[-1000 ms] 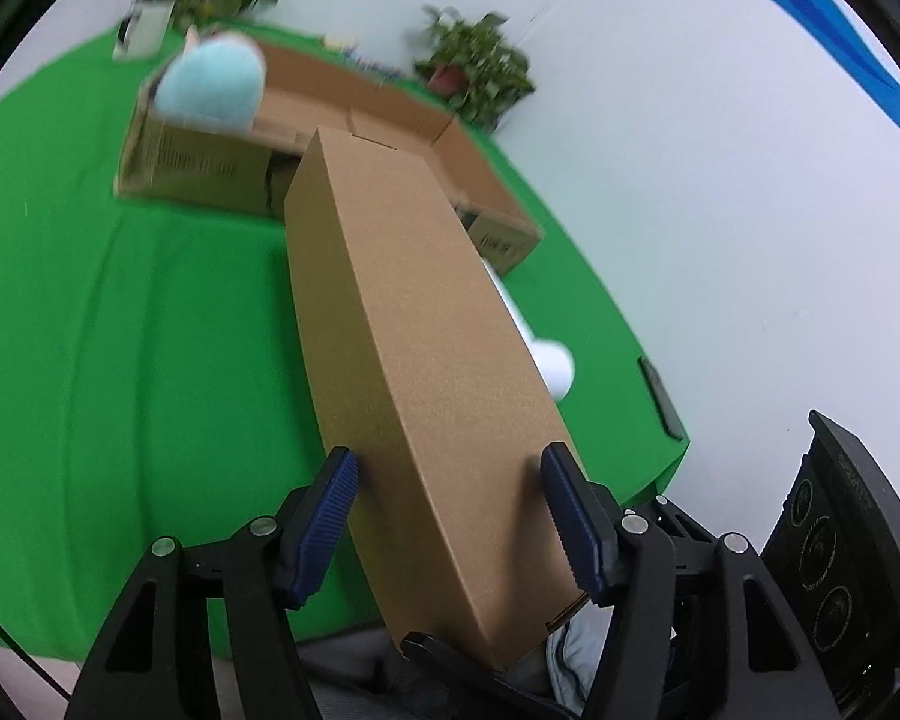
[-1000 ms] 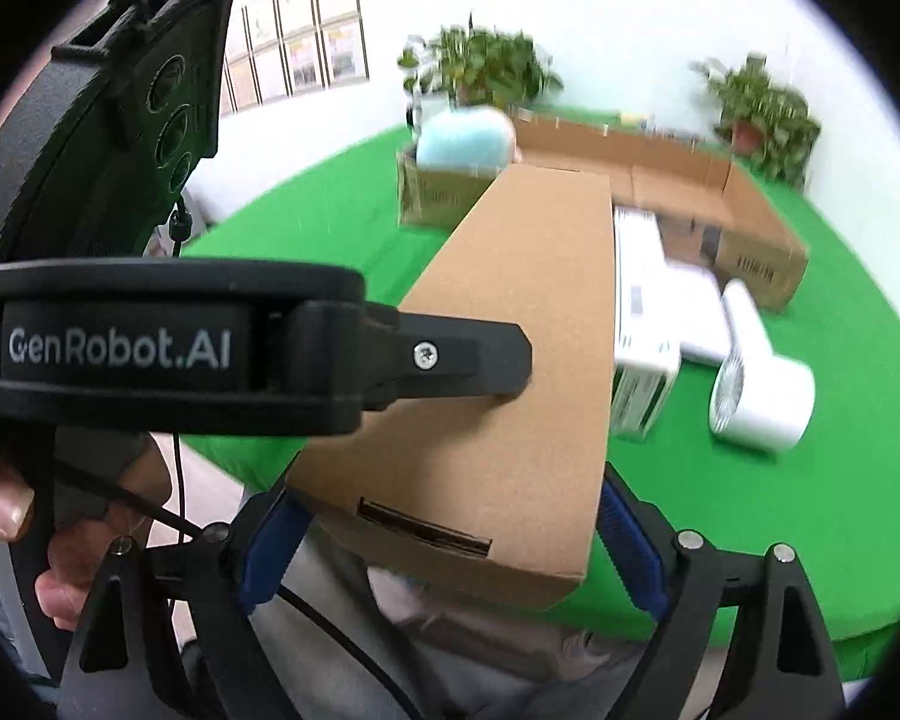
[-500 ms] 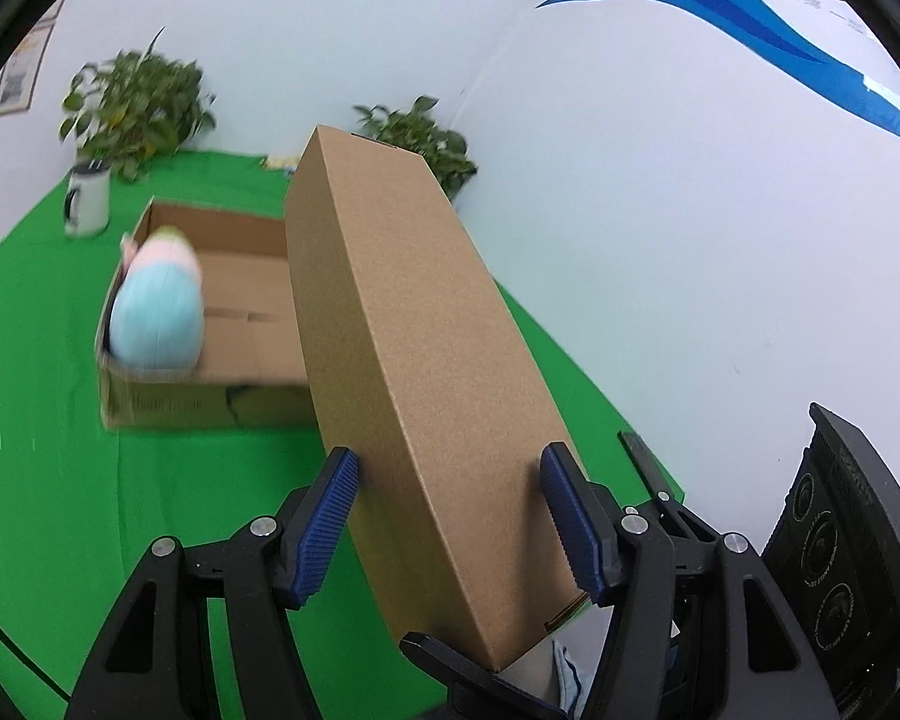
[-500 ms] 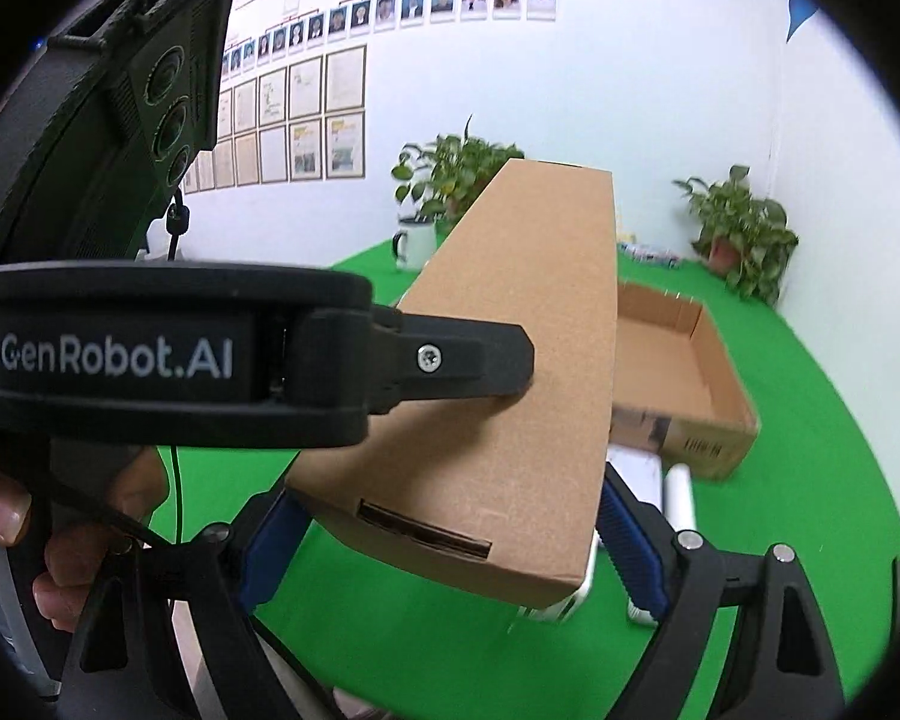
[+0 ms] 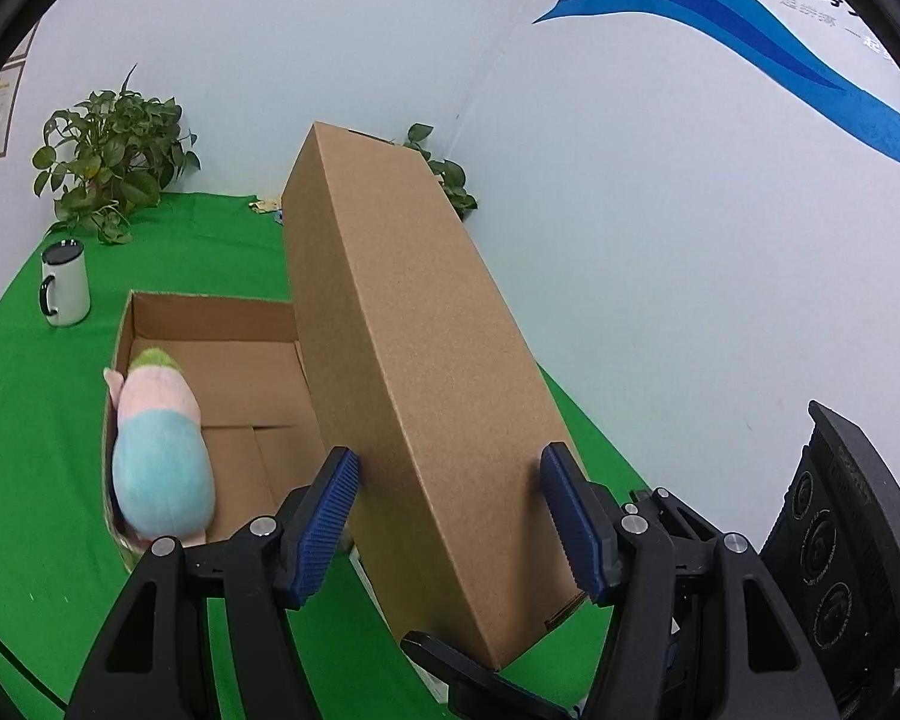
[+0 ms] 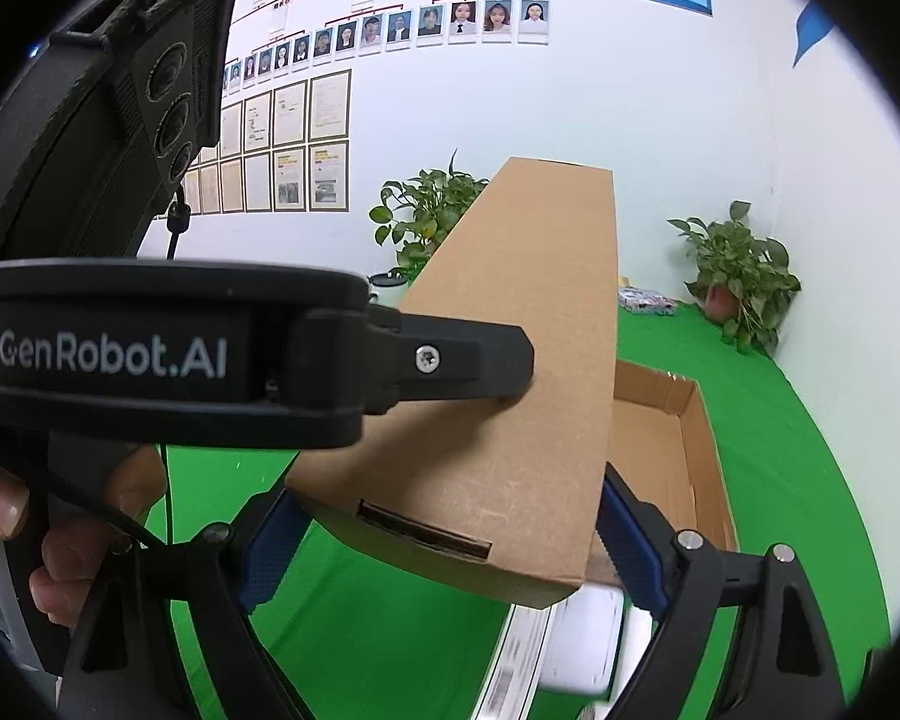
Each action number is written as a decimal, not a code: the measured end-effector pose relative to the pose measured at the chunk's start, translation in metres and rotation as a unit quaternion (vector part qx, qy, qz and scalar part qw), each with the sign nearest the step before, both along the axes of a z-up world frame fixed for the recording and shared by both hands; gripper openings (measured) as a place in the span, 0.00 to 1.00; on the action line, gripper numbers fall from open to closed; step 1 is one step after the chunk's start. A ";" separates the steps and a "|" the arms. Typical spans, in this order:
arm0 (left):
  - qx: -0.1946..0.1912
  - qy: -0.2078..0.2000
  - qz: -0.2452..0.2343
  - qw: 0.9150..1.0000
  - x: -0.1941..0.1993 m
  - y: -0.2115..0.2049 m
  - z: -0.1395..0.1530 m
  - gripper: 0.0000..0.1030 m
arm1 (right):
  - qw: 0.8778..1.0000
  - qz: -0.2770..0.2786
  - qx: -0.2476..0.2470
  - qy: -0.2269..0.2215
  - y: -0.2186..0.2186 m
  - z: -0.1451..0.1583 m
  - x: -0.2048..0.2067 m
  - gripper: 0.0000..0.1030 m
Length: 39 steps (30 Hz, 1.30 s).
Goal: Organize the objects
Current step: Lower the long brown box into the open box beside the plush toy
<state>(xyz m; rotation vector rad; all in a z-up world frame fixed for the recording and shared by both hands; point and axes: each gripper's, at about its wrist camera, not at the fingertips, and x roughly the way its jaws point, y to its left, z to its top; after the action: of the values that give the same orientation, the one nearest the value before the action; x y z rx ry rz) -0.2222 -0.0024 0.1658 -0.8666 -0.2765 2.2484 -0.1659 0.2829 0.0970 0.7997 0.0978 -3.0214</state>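
White walls and potted plants [image 5: 111, 162] edge a green desk [image 5: 24, 420]. Both grippers hold one long closed carton [image 5: 408, 360], raised and tilted above the desk. The left gripper [image 5: 444, 516] has its fingers clamped on the carton's sides; the right gripper [image 6: 444, 546] grips the near end likewise. Below sits an open tray [image 5: 210, 324] containing a plush [image 5: 159, 450]. A mug [image 5: 65, 291] stands near the tray.
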 end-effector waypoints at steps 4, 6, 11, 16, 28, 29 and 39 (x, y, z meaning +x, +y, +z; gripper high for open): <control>-0.007 -0.003 0.004 1.000 -0.035 0.000 0.016 0.58 | 1.000 0.005 -0.009 -0.003 0.011 0.008 -0.033 0.86; -0.011 -0.006 0.005 1.000 -0.052 0.000 0.018 0.58 | 1.000 0.007 -0.012 -0.004 0.013 0.009 -0.045 0.86; -0.030 -0.028 0.010 0.999 -0.107 0.004 0.002 0.58 | 0.999 0.011 -0.039 -0.022 0.029 -0.002 -0.083 0.86; -0.054 -0.065 0.019 0.996 -0.145 0.006 -0.039 0.58 | 0.996 0.023 -0.070 -0.056 0.046 -0.036 -0.121 0.86; -0.104 -0.174 0.044 0.978 -0.208 0.011 -0.147 0.56 | 0.978 0.051 -0.144 -0.144 0.069 -0.118 -0.172 0.86; -0.107 -0.183 0.044 0.976 -0.212 0.012 -0.158 0.51 | 0.975 0.047 -0.152 -0.153 0.070 -0.123 -0.173 0.86; -0.148 -0.203 0.050 0.967 -0.228 0.015 -0.189 0.31 | 0.950 0.050 -0.199 -0.237 0.072 -0.154 -0.168 0.87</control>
<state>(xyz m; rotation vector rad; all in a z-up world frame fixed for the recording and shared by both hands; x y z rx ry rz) -0.4500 0.0126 -0.0236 -1.5070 -0.1711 2.2207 -0.3339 0.3547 -0.0570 1.3748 -0.4444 -2.5306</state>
